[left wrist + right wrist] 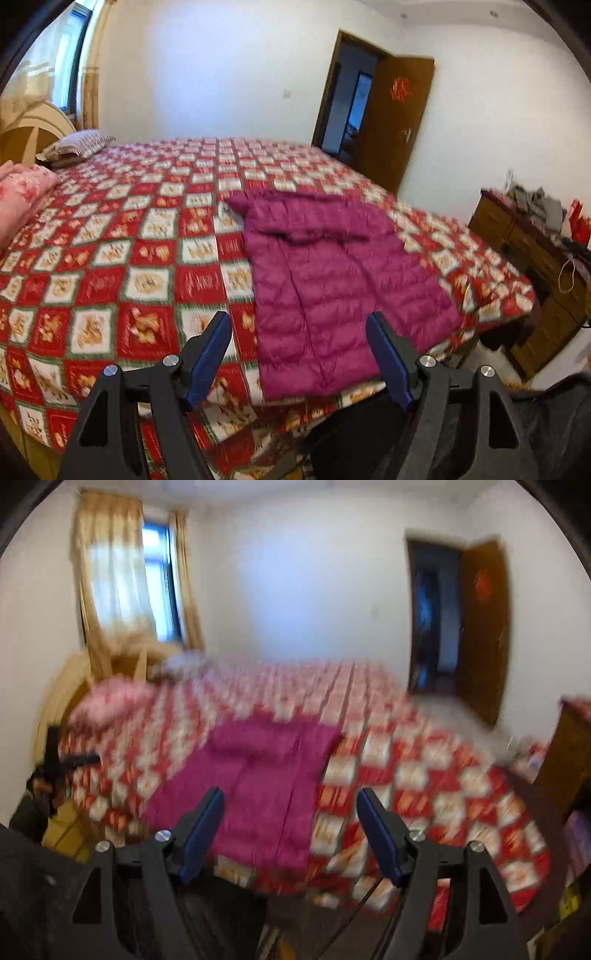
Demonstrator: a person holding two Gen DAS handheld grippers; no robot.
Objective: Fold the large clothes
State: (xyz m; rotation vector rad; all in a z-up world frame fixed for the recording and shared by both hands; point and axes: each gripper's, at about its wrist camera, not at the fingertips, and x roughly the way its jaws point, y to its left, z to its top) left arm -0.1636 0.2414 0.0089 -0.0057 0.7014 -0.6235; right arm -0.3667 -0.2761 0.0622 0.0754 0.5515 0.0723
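Observation:
A magenta quilted puffer jacket (328, 288) lies flat on the bed, front up, collar at the far end, sleeves folded in, hem near the bed's near edge. It also shows in the blurred right wrist view (255, 786). My left gripper (299, 321) is open and empty, held above the jacket's hem. My right gripper (290, 797) is open and empty, held above the near edge of the bed by the jacket's hem. Neither gripper touches the jacket.
The bed has a red and white checked cover (122, 254). A pink folded quilt (18, 195) and a pillow (79, 142) lie at the head. A wooden dresser (532, 266) with clutter stands at the right. An open brown door (399, 122) is behind the bed.

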